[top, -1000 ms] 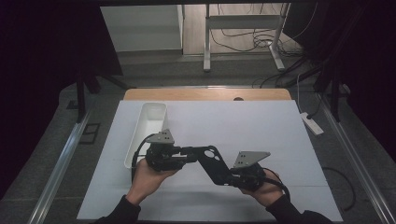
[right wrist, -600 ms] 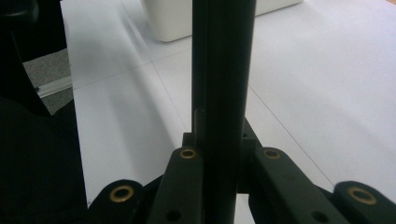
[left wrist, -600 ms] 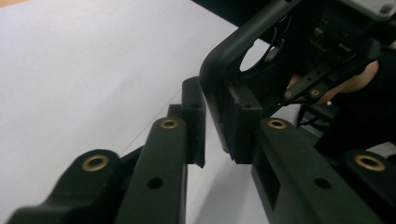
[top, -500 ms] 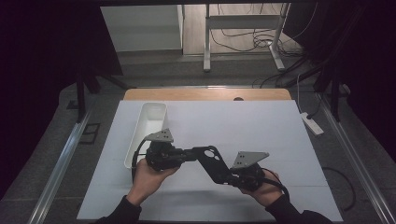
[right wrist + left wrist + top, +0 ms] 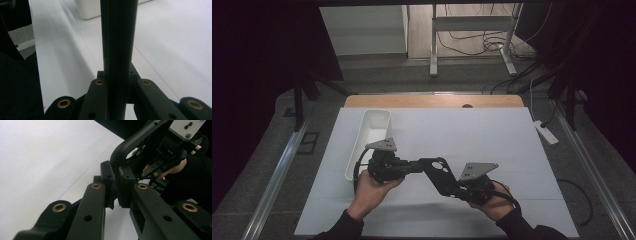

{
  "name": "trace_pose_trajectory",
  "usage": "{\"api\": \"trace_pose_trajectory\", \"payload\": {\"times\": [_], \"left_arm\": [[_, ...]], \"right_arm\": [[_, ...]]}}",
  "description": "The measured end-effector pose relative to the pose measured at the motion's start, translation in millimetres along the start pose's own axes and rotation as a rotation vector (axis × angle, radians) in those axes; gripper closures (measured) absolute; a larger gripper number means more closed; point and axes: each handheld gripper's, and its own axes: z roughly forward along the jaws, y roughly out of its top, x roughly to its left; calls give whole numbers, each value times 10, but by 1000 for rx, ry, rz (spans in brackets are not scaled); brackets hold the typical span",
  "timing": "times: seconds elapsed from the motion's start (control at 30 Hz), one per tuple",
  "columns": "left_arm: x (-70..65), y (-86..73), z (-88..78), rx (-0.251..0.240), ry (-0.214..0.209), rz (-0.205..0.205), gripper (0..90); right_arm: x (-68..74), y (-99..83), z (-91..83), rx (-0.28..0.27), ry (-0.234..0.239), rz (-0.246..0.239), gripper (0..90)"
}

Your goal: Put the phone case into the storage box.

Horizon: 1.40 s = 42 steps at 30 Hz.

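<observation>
the left tongs (image 5: 412,166) and right tongs (image 5: 452,189) each hold narrow on one end of a black bent bracket (image 5: 435,172), which hangs just above the white tabletop (image 5: 492,140), near a white bin (image 5: 372,131). it looks rigid and fairly light, likely smooth plastic or metal, so its flat ends seem the surest places to clamp; the rounded bend might slip. against the earlier frames, almost nothing differs: hands and bracket sit in much the same place.
</observation>
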Motion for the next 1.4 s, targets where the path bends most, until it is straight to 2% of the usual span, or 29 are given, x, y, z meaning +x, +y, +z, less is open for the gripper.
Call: {"api": "trace_pose_trajectory", "payload": {"times": [0.27,0.3,0.33,0.5,0.53,0.73,0.97,1.27,1.4], "left_arm": [[-31,35,-10,8,48,26,852],[-31,35,-10,8,48,26,852],[-26,37,-19,11,60,28,852],[-11,41,-38,21,88,34,852],[-11,41,-38,21,88,34,852],[10,52,-77,28,109,44,852],[34,81,-141,37,131,52,852],[83,134,-224,42,151,51,852],[101,157,-259,46,160,51,852]], "right_arm": [[26,2,37,23,-26,8,643],[26,2,37,23,-26,8,643],[32,2,45,30,-39,5,588],[18,-2,44,47,-69,20,469],[18,-2,44,47,-69,20,469],[-11,-16,17,53,-69,32,312],[-17,-46,1,86,-65,55,197],[-42,-99,-68,83,-91,60,77],[-52,-124,-95,82,-96,70,51]]}}
